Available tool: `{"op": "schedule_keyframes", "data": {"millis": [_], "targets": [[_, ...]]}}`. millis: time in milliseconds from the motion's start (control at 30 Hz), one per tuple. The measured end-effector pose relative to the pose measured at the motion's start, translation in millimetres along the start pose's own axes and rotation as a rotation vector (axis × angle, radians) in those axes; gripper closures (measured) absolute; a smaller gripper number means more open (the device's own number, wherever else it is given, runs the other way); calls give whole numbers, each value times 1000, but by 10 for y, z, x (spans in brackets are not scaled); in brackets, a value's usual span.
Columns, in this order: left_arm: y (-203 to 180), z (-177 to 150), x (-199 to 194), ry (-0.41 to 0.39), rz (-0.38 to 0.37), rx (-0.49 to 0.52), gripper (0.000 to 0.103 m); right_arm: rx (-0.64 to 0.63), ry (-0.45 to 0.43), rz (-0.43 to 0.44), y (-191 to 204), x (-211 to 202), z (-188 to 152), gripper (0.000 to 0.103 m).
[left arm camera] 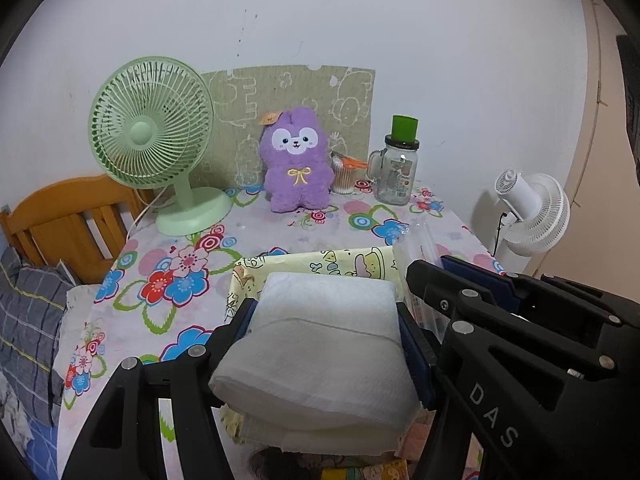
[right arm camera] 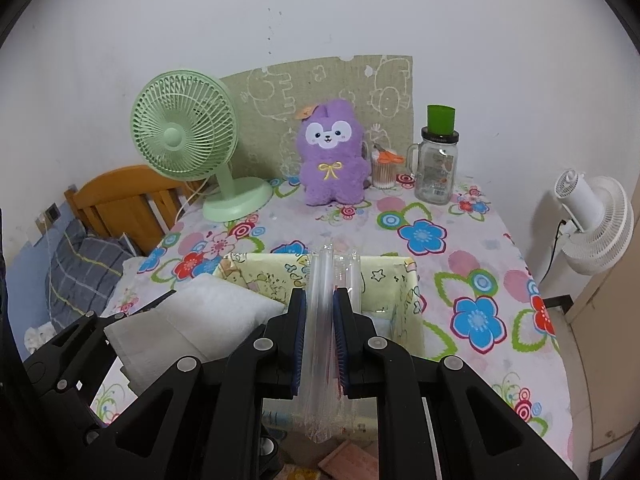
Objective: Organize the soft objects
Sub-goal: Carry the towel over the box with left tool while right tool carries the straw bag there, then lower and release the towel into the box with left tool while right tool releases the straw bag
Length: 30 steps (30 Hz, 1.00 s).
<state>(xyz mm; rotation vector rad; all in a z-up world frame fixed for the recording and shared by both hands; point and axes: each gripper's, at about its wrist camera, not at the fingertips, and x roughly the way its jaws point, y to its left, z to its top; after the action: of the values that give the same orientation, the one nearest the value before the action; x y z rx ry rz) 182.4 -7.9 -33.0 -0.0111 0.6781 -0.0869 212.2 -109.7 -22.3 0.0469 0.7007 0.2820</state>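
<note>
Flowered tablecloth [right arm camera: 472, 240], yellow fabric box [right arm camera: 400, 276], left gripper [left arm camera: 324, 332] jaws pinching folded white towel [left arm camera: 320, 360], right gripper [right arm camera: 320, 320] jaws pinching clear plastic bag [right arm camera: 320, 340]

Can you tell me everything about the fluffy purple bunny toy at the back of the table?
The fluffy purple plush bunny stands upright near the table's back edge, facing us. It has a white face patch with dark eyes and a tiny smile, two short ears, an orange tag by one ear, and a yellow bow on its chest. Its fur looks soft and curly. It stands on the flowery tablecloth, in front of a green patterned board, between the green desk fan and a cotton swab jar. Neither gripper touches it.
</note>
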Motion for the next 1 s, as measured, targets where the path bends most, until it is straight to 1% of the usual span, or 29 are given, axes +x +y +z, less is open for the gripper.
{"op": "schedule_keyframes", "data": {"millis": [133,400,567,667,733,800,833,867,900,1000], "targets": [[35,15,130,25,2,-18,35,0,17,7,-9,120,22,87],[65,18,355,62,-6,-23,35,-3,56,5,-64,370,45,86],[71,12,480,81,-8,-29,30,1,75,-8,-98,495,43,85],[83,1,542,92,-8,-32,25,6,90,-10,-129,570,38,84],[95,-9,572,99,3,-33,15,7,100,-24,-145,605,29,79],[106,-24,601,106,3,-30,14,10,117,-36,-172,648,18,69],[112,-31,609,109,3,-32,13,16,125,-40,-194,668,14,66],[109,-36,617,112,1,-30,11,21,129,-45,-212,683,8,58],[105,-40,620,113,4,-28,9,26,132,-44,-223,691,0,52],[98,-51,613,112,11,-22,8,23,132,-69,-237,685,-11,46]]}}
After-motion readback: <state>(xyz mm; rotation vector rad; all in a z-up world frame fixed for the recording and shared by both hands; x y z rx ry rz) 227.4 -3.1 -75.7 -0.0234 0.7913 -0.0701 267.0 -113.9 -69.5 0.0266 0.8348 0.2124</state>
